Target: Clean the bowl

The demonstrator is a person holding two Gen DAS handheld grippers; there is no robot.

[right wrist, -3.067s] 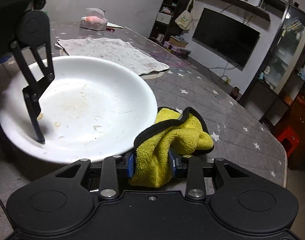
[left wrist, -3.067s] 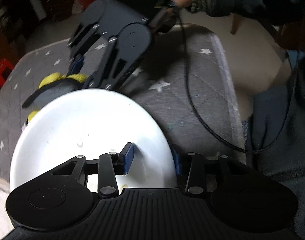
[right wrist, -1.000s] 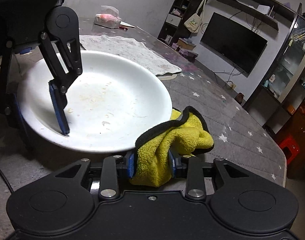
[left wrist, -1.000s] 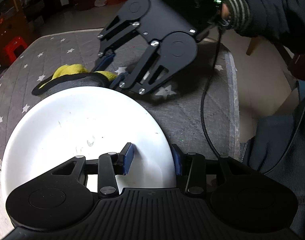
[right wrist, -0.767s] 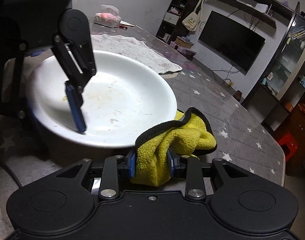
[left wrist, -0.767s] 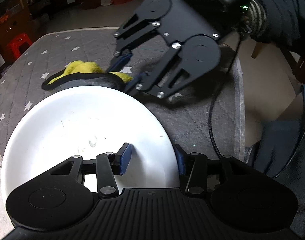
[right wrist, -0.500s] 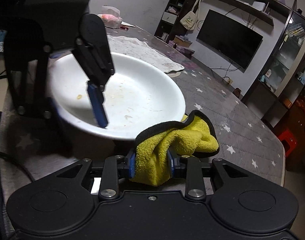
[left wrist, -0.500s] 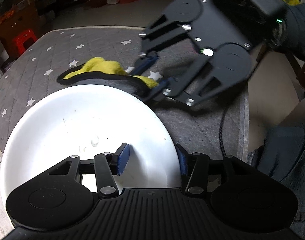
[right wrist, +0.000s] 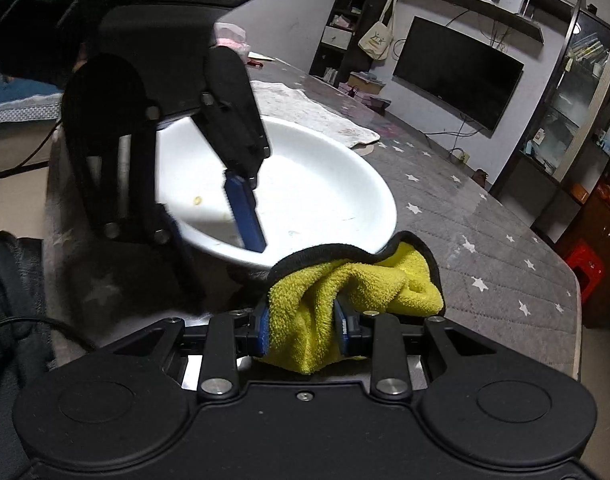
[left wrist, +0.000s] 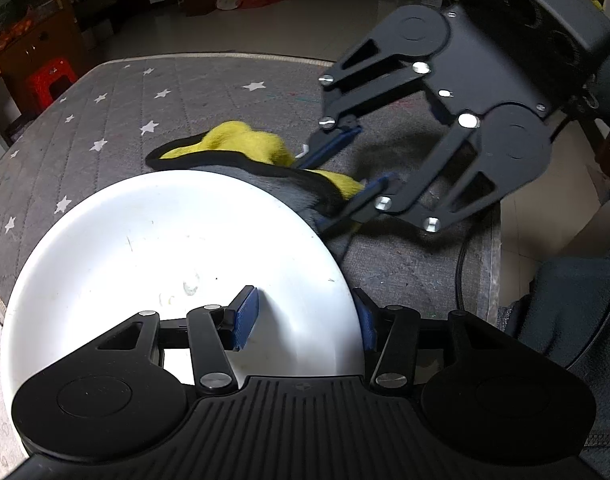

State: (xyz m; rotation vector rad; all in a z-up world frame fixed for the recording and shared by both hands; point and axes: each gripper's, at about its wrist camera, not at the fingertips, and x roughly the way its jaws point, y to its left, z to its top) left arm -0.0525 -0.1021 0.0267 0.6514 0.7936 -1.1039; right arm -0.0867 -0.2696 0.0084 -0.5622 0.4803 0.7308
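A white bowl (left wrist: 177, 248) is gripped at its near rim by the left gripper (left wrist: 305, 318), one blue pad inside the bowl and one outside. A few small food specks are seen on its inner surface. The bowl is held over a grey star-patterned table cover (left wrist: 117, 108). A yellow cloth (right wrist: 345, 284) with dark edging is clamped between the closed fingers of the right gripper (right wrist: 305, 330), just beside the bowl's rim.

A home living room: wall television (right wrist: 457, 84), shelves (right wrist: 347, 20), glass cabinet (right wrist: 585, 80), star-patterned tablecloth (right wrist: 485, 232)
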